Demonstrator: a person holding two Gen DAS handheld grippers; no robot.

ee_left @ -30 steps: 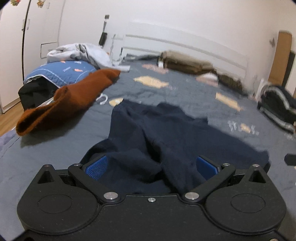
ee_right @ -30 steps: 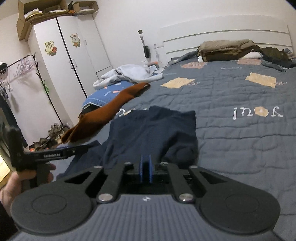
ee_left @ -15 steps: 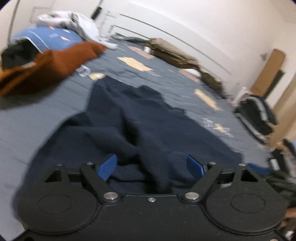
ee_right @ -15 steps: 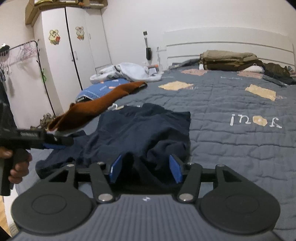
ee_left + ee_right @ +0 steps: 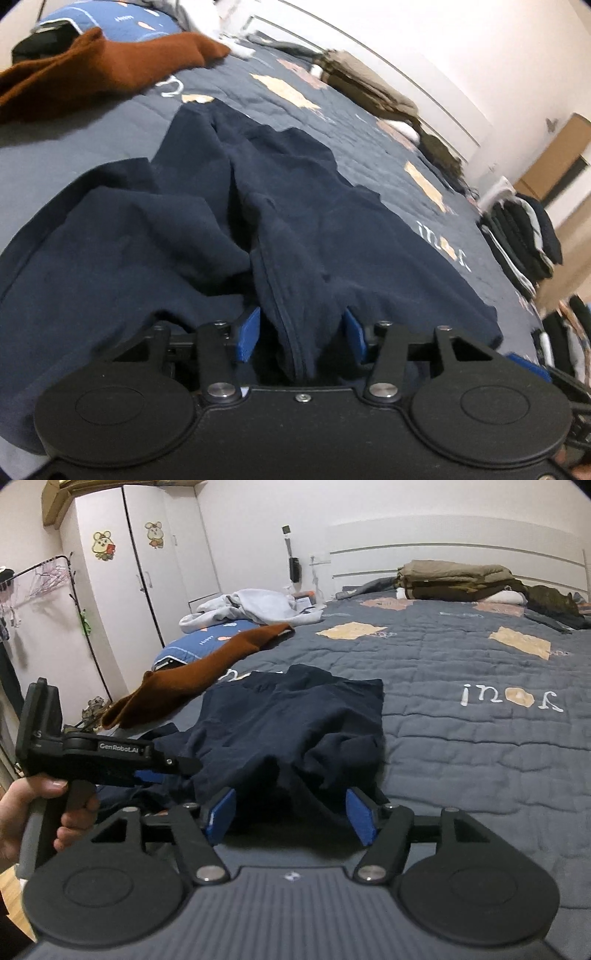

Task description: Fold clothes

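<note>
Soft, even indoor light, kinda dim and flat; no glare; heavy fisheye bending at the edges with dark corners; left wrist view is smeared with blur up top, right wrist view's sharper; navy garment swallows detail.

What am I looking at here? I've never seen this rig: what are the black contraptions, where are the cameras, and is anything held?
No robot: a person holds a two-finger hand gripper in each hand, each carrying a forward-looking fisheye camera. The left gripper has been closing around a ridge of the crumpled navy blue garment, pads not yet pressing. The right gripper has just been opening, with cloth lying loose between its blue pads. In its view a hand holds the left gripper. A rust-brown knitted garment lies farther back on the grey quilted bedspread.
</note>
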